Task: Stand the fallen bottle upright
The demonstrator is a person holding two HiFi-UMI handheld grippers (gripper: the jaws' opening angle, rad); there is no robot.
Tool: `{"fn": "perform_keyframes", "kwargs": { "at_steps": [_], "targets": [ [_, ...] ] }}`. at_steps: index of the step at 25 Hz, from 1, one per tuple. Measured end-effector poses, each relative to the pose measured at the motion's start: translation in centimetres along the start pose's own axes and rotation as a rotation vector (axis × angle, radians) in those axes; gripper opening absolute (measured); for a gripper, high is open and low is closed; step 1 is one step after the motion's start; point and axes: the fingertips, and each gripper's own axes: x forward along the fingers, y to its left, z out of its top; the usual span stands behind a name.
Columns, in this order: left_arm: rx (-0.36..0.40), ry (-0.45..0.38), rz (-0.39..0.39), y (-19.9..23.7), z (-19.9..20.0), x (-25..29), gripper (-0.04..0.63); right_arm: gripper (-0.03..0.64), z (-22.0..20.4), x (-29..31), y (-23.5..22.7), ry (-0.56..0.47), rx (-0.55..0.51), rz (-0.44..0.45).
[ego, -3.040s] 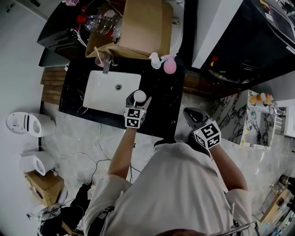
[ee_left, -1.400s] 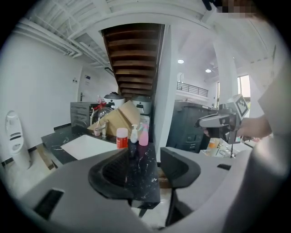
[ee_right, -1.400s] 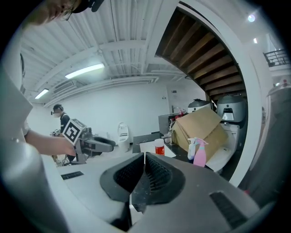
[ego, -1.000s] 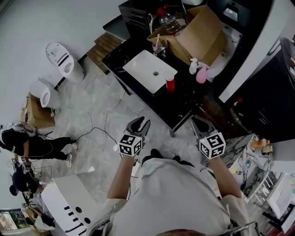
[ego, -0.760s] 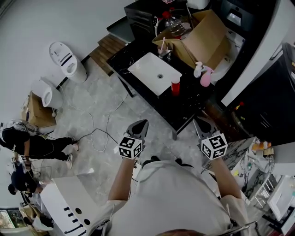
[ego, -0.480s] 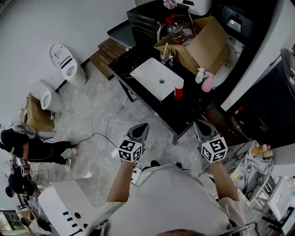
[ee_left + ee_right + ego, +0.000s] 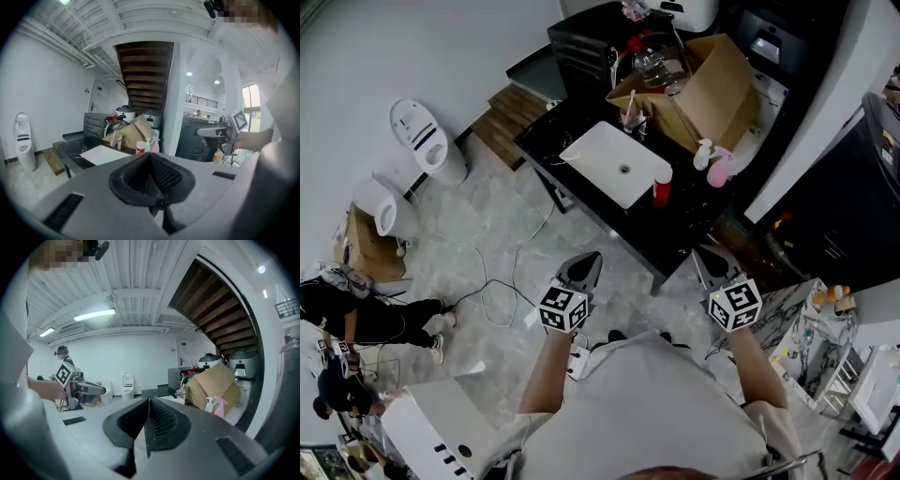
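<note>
The red bottle (image 7: 662, 190) with a white cap stands upright on the black counter (image 7: 623, 225), just right of the white sink (image 7: 614, 164). It shows small and far off in the left gripper view as the red bottle (image 7: 140, 148). Both grippers hang over the floor well back from the counter. My left gripper (image 7: 587, 267) is shut with nothing in it, its jaws pressed together in its own view (image 7: 150, 157). My right gripper (image 7: 709, 264) is also shut and empty (image 7: 149, 403).
A cardboard box (image 7: 694, 80) with bottles sits behind the sink. Pink and white spray bottles (image 7: 717, 167) stand to the right of the red bottle. Cables (image 7: 502, 281) lie on the marble floor. White appliances (image 7: 422, 141) and a person (image 7: 356, 319) are at the left.
The left gripper's jaws were apart a second ago and are now shut. Both grippers have drawn back a little from the counter and risen.
</note>
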Motion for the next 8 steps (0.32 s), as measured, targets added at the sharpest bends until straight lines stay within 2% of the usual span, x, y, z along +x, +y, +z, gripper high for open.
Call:
{"fn": "perform_keyframes", "kwargs": {
  "at_steps": [8],
  "targets": [
    [-0.003,-0.020,-0.009,0.52,0.59,-0.23,0.008,0.034,0.23,0.48,0.58,0.001,-0.011,0.006]
  ]
}}
